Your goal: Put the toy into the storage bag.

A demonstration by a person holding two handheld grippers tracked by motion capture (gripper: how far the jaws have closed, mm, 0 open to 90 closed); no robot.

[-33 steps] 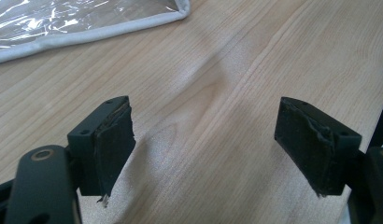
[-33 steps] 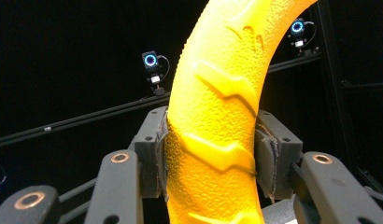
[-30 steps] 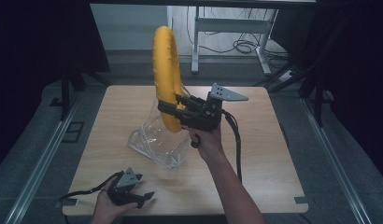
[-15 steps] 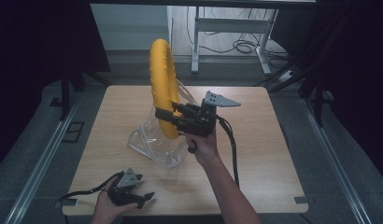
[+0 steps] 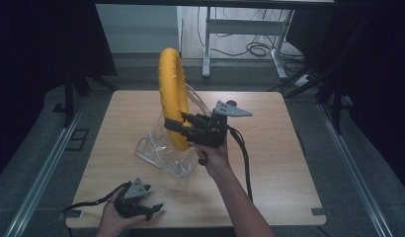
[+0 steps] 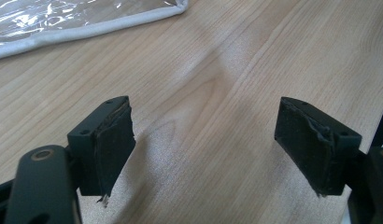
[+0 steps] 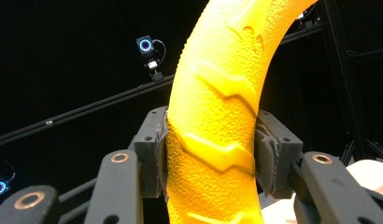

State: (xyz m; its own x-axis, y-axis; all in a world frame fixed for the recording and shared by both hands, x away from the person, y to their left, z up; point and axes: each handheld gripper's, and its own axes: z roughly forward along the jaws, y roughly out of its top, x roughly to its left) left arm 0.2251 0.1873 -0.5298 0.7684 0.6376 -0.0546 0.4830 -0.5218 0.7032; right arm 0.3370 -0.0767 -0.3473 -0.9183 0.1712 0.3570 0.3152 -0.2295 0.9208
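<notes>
High view: the right gripper is clamped on the lower arc of a yellow textured ring, which stands on edge above a clear plastic zip pouch with pale piping. The ring's lower end sits at the pouch mouth; whether it is inside the pouch cannot be told. The pouch lies near the middle of the light wooden table. The left gripper rests at the near edge of the table, well apart from the pouch, jaws apart.

Left gripper view: both black jaws stand wide open over bare wood, nothing between them. The piped edge of the pouch lies farther off.

Right gripper view: both jaw pads press the ring from either side, across its raised tread ribs.

Risk assessment: the grip is on one short section of a tall ring, so the ring could pivot between the pads. The pouch is unrestrained; a ring dragged against its film could shift or collapse it.
</notes>
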